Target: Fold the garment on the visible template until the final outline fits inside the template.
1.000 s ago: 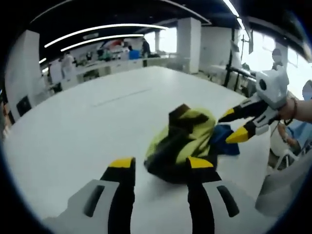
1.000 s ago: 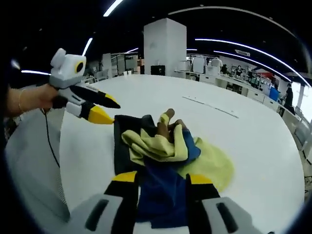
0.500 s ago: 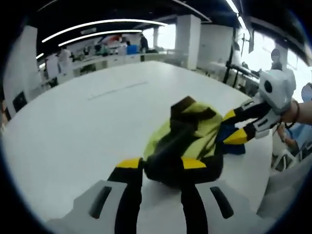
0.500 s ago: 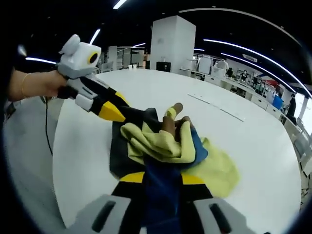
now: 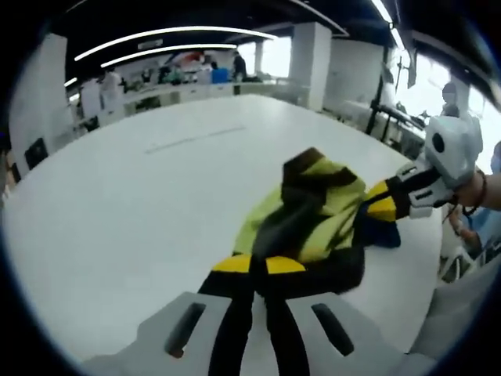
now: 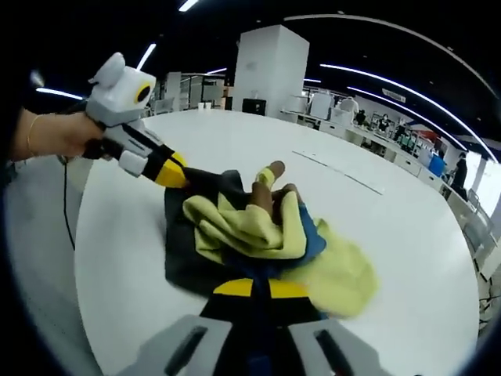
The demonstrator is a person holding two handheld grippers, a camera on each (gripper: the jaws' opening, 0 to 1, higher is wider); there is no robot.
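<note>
A large white table [image 5: 133, 196] spreads across an open hall. A square white pillar [image 6: 266, 70] stands behind it, long ceiling light strips [image 5: 156, 35] glow overhead, and desks [image 6: 376, 133] line the far side.

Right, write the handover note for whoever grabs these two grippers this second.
Left gripper: jaws closed on the dark edge of the garment.
Right gripper: jaws closed on the garment's blue part, at the opposite side.
The garment, yellow-green, dark and blue, sits bunched in a heap on the white table. A thin line is marked on the table beyond it; whether it belongs to the template I cannot tell.
Done: both grips taken.
Left: probably spread the garment flat, then fold it until the outline fits the template.
</note>
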